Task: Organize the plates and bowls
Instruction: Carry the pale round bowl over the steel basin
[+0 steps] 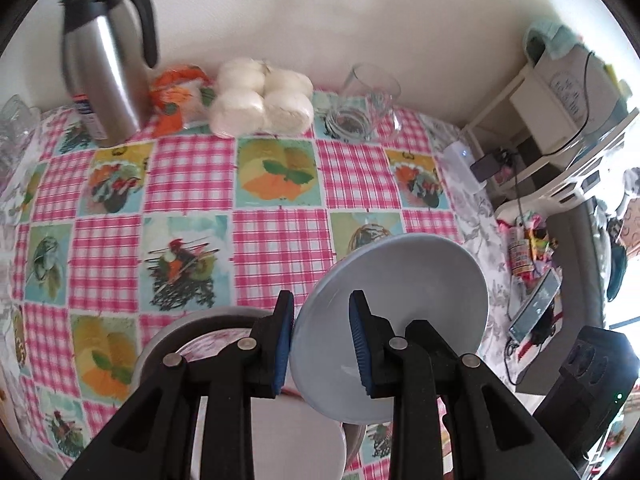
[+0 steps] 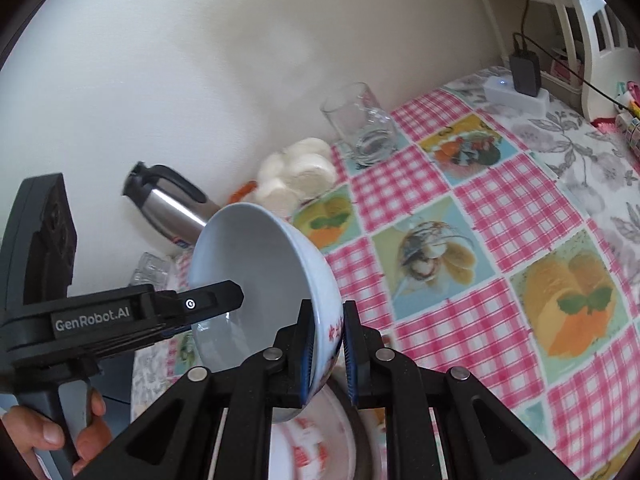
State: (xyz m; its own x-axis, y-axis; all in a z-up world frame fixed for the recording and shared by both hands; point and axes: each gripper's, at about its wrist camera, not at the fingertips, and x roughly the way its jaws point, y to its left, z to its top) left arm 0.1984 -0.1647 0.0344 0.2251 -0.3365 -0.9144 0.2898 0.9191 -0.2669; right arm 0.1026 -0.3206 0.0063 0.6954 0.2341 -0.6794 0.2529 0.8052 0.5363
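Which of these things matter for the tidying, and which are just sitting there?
Part of the job: bowl, stacked dishes beneath it.
Just lying about: steel jug, buns, glass mug, orange packet.

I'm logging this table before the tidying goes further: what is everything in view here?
bowl: one, white with red marks, lifted and tilted above the table
stacked dishes: at least two, white with red print, grey beneath, near edge
jug: one, steel and black, back left by wall
buns: one wrapped pack, white, back middle
packet: one, orange, between jug and buns
glasses: two, clear, one back right, one far left
tablecloth: one, pink check with food pictures
white box: one, lit, right table edge
hand: one, holding left handle
left tongs: black, blue pads, on bowl's rim
right tongs: black, blue pads, shut on bowl's wall
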